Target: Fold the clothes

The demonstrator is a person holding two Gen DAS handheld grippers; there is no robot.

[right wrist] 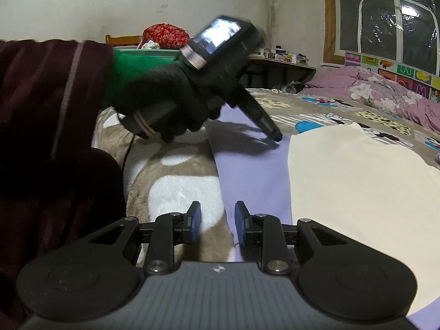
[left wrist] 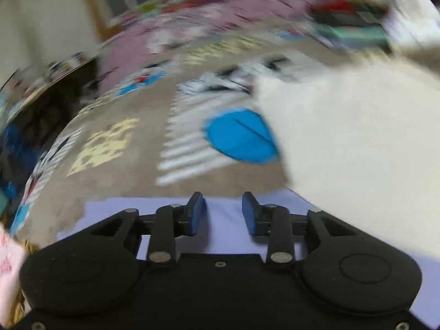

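A lavender garment (right wrist: pixel 253 170) lies flat on the bed, and a cream garment (right wrist: pixel 357 192) is spread over its right part. My right gripper (right wrist: pixel 217 224) hovers low at the lavender edge. Its jaws are opening, one pad over the cloth and one over the blanket, with nothing pinched between them. A black-gloved hand (right wrist: pixel 170 104) holds my left gripper (right wrist: pixel 275 134), tips down on the far part of the lavender cloth. In the blurred left wrist view, the left gripper (left wrist: pixel 223 211) stands open over the lavender garment (left wrist: pixel 110 214), with the cream garment (left wrist: pixel 357 151) to its right.
A beige cartoon-print blanket (right wrist: pixel 178 170) covers the bed, with a purple floral quilt (right wrist: pixel 385 93) bunched at the far side under a window (right wrist: pixel 385 16). A cluttered table (right wrist: pixel 283 63) and a green bin (right wrist: pixel 143 57) stand by the wall. A dark maroon sleeve (right wrist: pixel 41 110) fills the left.
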